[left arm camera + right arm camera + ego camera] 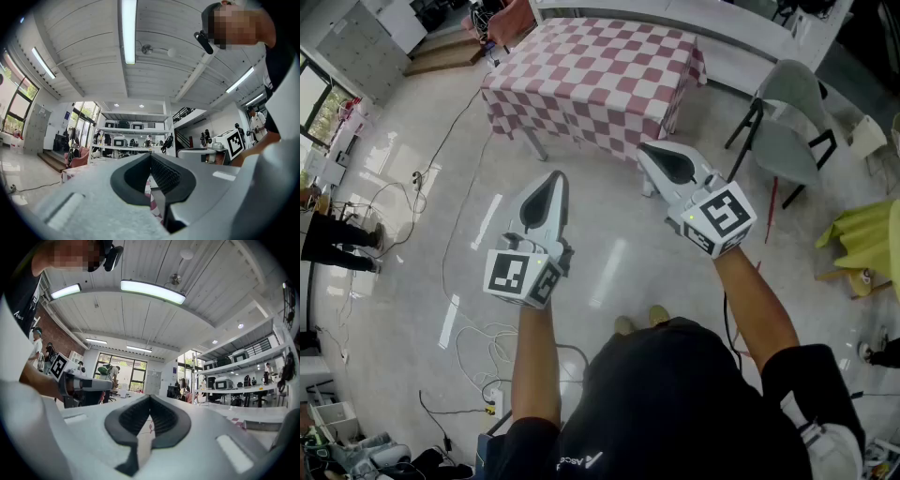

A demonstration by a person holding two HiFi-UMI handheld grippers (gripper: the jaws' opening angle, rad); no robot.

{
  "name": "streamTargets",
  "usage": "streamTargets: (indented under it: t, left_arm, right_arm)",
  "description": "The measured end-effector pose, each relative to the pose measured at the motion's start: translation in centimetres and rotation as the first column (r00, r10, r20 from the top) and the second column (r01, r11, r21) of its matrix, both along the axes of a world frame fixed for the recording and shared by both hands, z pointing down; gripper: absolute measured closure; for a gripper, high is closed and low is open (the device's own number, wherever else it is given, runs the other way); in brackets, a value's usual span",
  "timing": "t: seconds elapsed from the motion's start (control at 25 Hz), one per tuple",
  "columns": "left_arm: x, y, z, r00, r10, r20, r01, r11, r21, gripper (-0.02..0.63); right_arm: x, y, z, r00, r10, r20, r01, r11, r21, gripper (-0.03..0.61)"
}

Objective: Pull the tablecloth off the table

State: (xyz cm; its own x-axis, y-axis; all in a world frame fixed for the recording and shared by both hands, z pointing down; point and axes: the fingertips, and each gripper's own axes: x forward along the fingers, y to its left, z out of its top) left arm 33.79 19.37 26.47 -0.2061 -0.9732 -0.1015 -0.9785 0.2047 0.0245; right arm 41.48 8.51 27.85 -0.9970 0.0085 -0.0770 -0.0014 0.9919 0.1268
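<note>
We hold both tools out over the pale floor (394,309), well short of the worktop. The left tool (554,178) has its jaws pressed together with nothing between them. In the left gripper view the dark pads meet along a single seam. The right tool (645,150) is in the same state, with its jaws together and empty. Both point toward twelve o'clock, and the right one reaches a little farther forward, near the worktop's front edge but apart from it.

The red-and-white checked tablecloth (595,75) lies spread over the worktop (534,145) at twelve o'clock. It covers the whole top and hangs down the sides, so only the legs show beneath it. Neither tool touches the cloth.

A grey chair (792,112) stands at two o'clock, just beside the worktop's right end. A yellow-green cloth (867,234) is draped over something at three o'clock — we cannot tell over what. White cables (483,342) loop across the floor at eight o'clock. The tips of our shoes (639,322) show below and between the tools.
</note>
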Motion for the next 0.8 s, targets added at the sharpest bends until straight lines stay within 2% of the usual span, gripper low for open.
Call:
streamTargets:
  t: [0.2,0.36,0.8]
  left_arm:
    - [-0.6,0.7,-0.2,1.000,0.001,-0.004,-0.001,1.000,0.004,0.604]
    - [-1.5,1.5,0.0,1.000,0.003,-0.003,-0.003,1.000,0.007,0.604]
    - [-6.8,4.3,0.2,0.999,0.038,0.027,-0.039,0.998,0.042,0.603]
  right_arm:
    - [-0.3,0.9,-0.7,0.999,-0.004,0.040,0.004,1.000,-0.010,0.577]
    - [-1.3,1.6,-0.6,0.999,0.003,0.036,-0.002,1.000,-0.005,0.575]
    - [-5.9,3.8,0.2,0.999,0.038,0.023,-0.038,0.999,0.005,0.575]
